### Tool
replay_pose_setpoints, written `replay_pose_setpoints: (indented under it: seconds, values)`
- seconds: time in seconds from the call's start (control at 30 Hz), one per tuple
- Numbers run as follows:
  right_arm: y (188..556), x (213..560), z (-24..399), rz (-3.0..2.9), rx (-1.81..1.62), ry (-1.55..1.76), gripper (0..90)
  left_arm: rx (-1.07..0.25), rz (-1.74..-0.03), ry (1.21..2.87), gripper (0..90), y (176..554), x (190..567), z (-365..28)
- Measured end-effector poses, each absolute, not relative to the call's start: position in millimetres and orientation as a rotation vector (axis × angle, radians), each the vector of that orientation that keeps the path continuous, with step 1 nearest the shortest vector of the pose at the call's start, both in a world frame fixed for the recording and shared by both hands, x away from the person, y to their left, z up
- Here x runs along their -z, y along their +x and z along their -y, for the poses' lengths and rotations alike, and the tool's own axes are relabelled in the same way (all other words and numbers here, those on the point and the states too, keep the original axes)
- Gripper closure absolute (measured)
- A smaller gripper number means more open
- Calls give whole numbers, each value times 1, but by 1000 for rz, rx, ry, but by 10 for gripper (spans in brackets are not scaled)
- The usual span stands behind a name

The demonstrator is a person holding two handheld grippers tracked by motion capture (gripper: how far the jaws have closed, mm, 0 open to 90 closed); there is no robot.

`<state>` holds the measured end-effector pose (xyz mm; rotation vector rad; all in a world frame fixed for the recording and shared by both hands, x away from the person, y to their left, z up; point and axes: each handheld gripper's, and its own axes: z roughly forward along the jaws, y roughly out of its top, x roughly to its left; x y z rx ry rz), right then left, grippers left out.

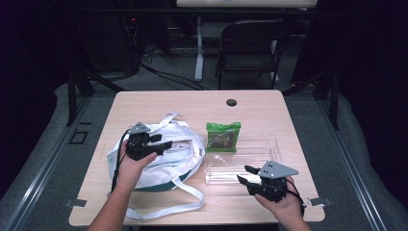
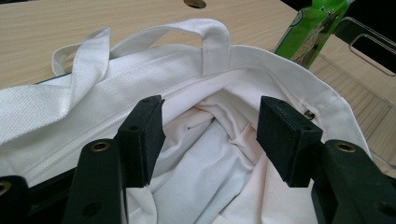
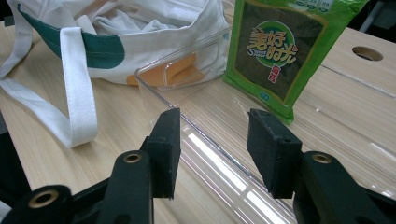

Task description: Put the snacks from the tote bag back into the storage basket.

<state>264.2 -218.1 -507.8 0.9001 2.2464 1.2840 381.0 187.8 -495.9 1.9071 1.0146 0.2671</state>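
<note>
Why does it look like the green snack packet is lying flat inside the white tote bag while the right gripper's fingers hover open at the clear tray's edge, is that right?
Not quite. The green snack packet is not in the white tote bag; it stands upright in the clear tray, at the end nearest the bag, as the right gripper view shows. The rest holds: the right gripper hovers open at the tray's edge.

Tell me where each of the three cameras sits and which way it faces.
High view: above the person's side, facing forward and down on the table; both forearms, left gripper and right gripper show.
Left gripper view: rides the left gripper, looks between its open jaws into the white tote bag.
Right gripper view: rides the right gripper, faces the clear tray and green packet past its open jaws.
Shared: bag, packet and tray appear in all three.
</note>
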Motion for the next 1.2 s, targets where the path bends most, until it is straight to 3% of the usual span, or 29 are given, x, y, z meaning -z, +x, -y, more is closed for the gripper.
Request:
replay_pose_setpoints:
  seconds: [1.2]
  values:
    - [262, 520, 215, -2238, -1308, 893, 522, -270, -1019, 1910, 410, 382, 497, -190]
